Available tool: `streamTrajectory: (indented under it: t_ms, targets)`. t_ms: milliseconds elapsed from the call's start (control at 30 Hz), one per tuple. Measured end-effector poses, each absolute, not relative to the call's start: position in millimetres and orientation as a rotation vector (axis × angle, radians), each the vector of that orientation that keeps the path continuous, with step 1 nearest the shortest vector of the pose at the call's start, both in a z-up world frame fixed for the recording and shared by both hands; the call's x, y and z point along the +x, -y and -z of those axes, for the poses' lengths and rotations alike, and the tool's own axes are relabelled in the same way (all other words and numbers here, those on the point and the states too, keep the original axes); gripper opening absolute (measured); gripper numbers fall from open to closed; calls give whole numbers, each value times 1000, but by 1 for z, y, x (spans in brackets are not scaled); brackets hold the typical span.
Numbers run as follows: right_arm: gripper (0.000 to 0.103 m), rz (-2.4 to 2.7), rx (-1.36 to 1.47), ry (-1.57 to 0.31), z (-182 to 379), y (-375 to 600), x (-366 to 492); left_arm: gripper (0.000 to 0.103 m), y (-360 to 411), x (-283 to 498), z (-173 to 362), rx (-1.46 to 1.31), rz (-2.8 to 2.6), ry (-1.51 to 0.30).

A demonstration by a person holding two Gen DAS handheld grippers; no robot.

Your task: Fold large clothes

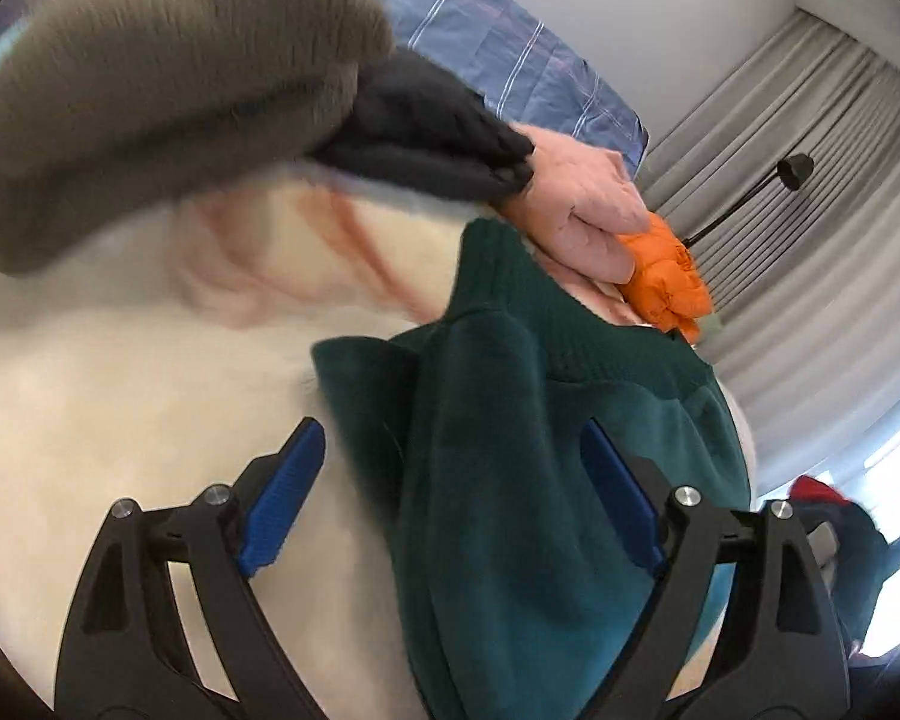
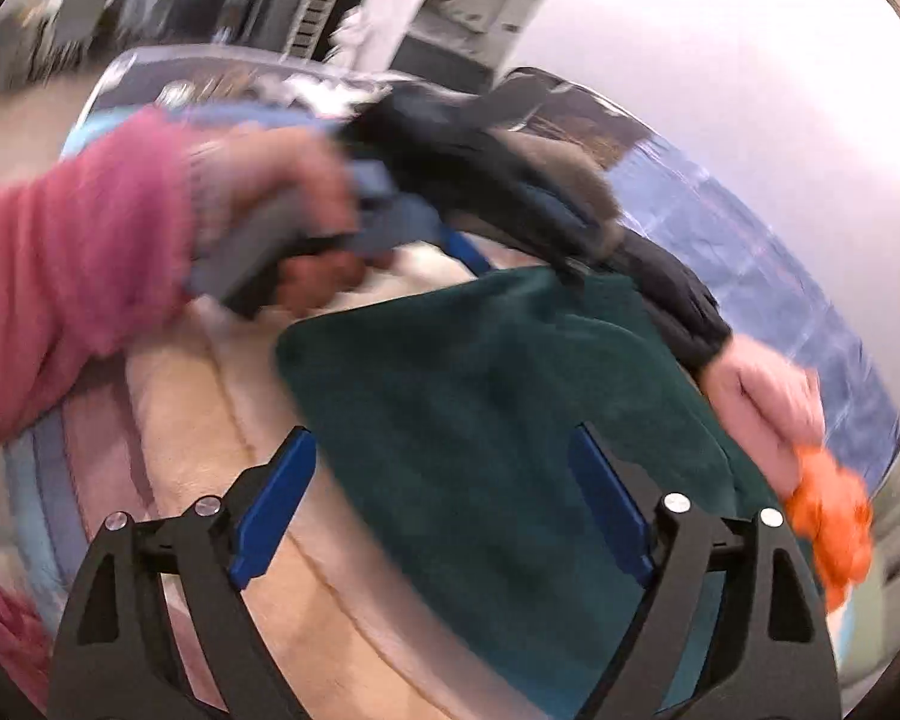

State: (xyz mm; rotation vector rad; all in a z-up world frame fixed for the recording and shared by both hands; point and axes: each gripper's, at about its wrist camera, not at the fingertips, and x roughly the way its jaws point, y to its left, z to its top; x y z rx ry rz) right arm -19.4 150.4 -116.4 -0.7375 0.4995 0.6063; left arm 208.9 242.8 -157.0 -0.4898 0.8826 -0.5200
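Your left claw is released, its blue pads spread wide with the green sweater lying between them but not pinched. Your right claw is likewise wide apart, hovering over the same green sweater and gripping nothing.

The sweater lies on a cream fleece blanket that covers the bed, with a blue striped sheet showing beyond it. In the left view its ribbed band points away from you, and a fold or sleeve runs from that band back toward the claw, so the long axis seems to run roughly fore and aft. The right view is too blurred to confirm this.

Expect thick, soft knit: limp, fairly weighty for cloth, and inclined to cling to the fleece rather than slide. It will sag wherever it is unsupported. The ribbed band is probably the firmest hold; pinch a full thickness there or at a folded edge, not the loose middle.

Mind the other person's hand, in a dark cuff, holding something orange just beside the ribbed end. Your own left hand in a pink sleeve shows in the right view.
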Motion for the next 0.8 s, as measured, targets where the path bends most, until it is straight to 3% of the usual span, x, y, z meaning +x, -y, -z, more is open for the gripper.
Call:
streamTrajectory:
  t_ms: [67,200,467,533,600,667,700,733,800]
  targets:
    - [86,-599,-742,-517,122,-157,-15,89,-239,213,177,-510,534,-886]
    - [86,-598,-713,-600,131,-167,4,88,-243,205,177,-528,564,-847]
    - [84,-544,-696,-596,145,-194,13,87,-249,206,177,-535,583,-841]
    - [68,-511,-691,-566,146,-197,17,86,-250,208,177,-539,588,-842]
    - [42,-494,-683,-528,143,-196,14,83,-254,206,178,-552,596,-843]
    - [34,-518,-610,-527,134,-186,14,76,-255,206,178,-569,603,-845]
    - [32,-536,-546,-544,127,-179,17,59,-256,207,176,-590,623,-846]
    - [31,-545,-509,-553,123,-174,19,52,-256,207,173,-611,623,-846]
    - [30,-562,-412,-550,106,-159,22,45,-254,205,160,-617,611,-831]
